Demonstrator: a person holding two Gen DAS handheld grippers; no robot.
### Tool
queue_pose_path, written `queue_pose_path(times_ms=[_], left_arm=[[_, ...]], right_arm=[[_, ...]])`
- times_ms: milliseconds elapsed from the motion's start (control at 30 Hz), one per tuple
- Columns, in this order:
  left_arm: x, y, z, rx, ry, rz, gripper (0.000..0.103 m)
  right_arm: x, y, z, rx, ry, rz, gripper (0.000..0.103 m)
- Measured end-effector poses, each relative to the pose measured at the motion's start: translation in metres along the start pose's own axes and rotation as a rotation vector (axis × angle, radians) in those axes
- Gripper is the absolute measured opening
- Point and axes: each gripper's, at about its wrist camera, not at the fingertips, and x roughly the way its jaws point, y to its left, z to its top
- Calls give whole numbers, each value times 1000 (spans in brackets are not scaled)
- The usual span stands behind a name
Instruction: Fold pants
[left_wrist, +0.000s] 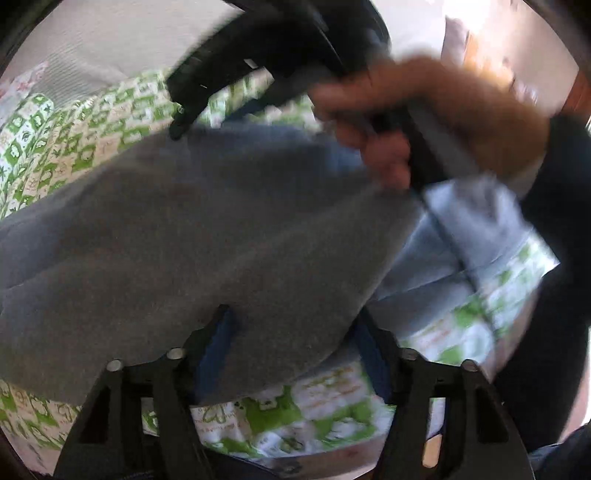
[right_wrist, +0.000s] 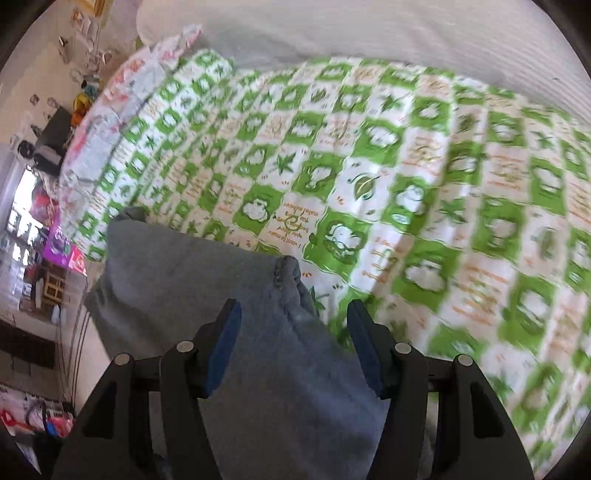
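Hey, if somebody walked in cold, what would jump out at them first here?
The green-and-white checked bedspread fills both views. Grey fleece pants lie across it, running between the left gripper and the right gripper. A hand on the other tool's handle looms upper right in the left view.

Bright daylight; heavy motion blur; fisheye-warped edges.

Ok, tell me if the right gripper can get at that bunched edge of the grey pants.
Probably yes. The right gripper stands open over the grey pants, and the bunched edge lies just ahead on the green patterned bedspread with nothing covering it.
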Motion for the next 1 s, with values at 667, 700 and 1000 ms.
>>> queue_pose_path(times_ms=[667, 700, 1000], left_arm=[[-57, 6, 10, 65, -11, -150, 41], [-61, 4, 13, 67, -22, -163, 42], [-54, -39, 34, 113, -36, -204, 47]], right_arm=[[-101, -5, -61, 68, -171, 21, 58], [-113, -8, -72, 82, -184, 12, 58], [-212, -55, -186, 289, -321, -137, 58]])
